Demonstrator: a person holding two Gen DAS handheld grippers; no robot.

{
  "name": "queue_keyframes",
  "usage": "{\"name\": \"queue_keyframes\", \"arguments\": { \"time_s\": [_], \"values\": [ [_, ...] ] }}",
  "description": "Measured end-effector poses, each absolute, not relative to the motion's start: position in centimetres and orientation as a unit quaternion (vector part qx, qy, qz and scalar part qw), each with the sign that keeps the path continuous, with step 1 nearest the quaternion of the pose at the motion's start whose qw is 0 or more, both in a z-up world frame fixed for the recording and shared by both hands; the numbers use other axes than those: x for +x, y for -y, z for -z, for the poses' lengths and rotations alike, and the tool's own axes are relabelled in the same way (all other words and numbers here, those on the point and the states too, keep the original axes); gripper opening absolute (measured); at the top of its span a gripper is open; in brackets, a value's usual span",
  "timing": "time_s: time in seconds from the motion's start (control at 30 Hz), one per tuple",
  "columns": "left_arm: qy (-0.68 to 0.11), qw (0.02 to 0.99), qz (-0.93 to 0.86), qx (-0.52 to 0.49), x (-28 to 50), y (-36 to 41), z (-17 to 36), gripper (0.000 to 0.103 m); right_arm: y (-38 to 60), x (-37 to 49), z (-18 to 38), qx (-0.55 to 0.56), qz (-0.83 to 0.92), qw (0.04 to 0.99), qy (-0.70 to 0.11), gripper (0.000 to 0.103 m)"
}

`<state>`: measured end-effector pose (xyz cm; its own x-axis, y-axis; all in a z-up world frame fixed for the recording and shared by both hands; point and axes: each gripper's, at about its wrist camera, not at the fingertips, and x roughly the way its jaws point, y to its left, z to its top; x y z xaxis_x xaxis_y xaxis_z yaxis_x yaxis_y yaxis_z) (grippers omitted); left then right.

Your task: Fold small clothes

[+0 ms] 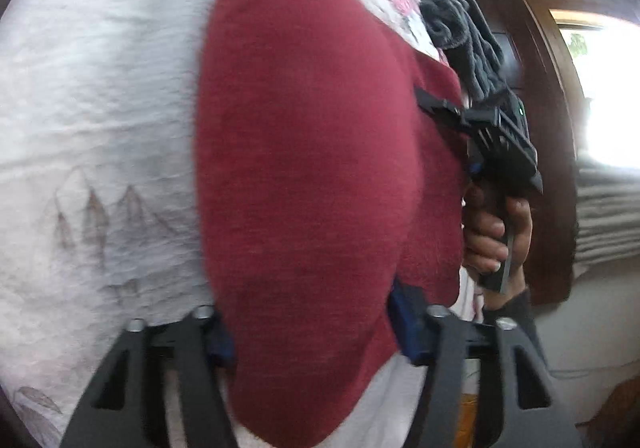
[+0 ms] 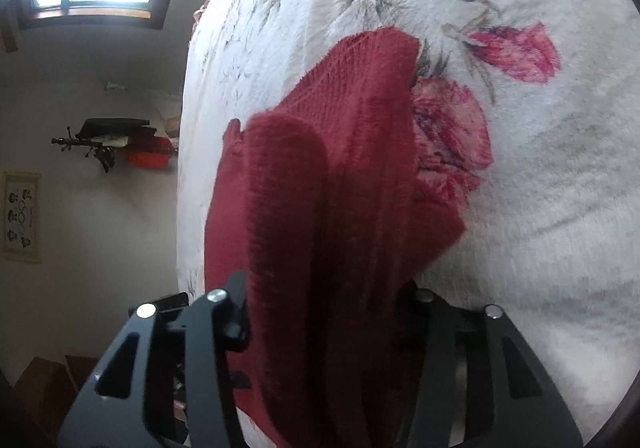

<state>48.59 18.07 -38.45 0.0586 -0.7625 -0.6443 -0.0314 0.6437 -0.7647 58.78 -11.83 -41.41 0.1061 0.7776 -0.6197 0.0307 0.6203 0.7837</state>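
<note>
Red knit garment (image 1: 304, 151) mid-fold, raised over floral bedspread (image 2: 520, 207), pinched at near edge by left gripper (image 1: 316, 332) and right gripper (image 2: 324, 312); fold apparently unfinished; dark grey clothes (image 1: 460, 31) beyond, seemingly unfolded.

Bare bedspread (image 1: 100, 107) lies open beside the red sweater (image 1: 304, 151); grey garment (image 1: 460, 27) beyond.

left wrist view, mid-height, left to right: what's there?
white floral bedspread → red knit garment → right gripper with the hand holding it → dark wooden frame → bright window
</note>
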Motion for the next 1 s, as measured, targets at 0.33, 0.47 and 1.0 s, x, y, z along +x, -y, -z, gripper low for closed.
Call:
{"name": "queue_keyframes", "arguments": {
  "time_s": [0.33,0.47,1.0],
  "values": [
    [-0.613,0.681,0.277,-0.291,48.0,-18.7,34.4,0.033,9.8,57.4,36.4,0.318,-0.285,0.693,-0.581,0.035],
    [-0.598,0.694,0.282,-0.284,46.9,-19.9,31.4,0.032,8.3,56.2,33.4,0.318,-0.295,0.7,-0.567,0.034],
    [-0.577,0.728,0.228,-0.292,30.5,-31.9,27.5,0.032,-3.5,47.5,30.3,0.312,-0.376,0.645,-0.587,0.034]
  ]
}}
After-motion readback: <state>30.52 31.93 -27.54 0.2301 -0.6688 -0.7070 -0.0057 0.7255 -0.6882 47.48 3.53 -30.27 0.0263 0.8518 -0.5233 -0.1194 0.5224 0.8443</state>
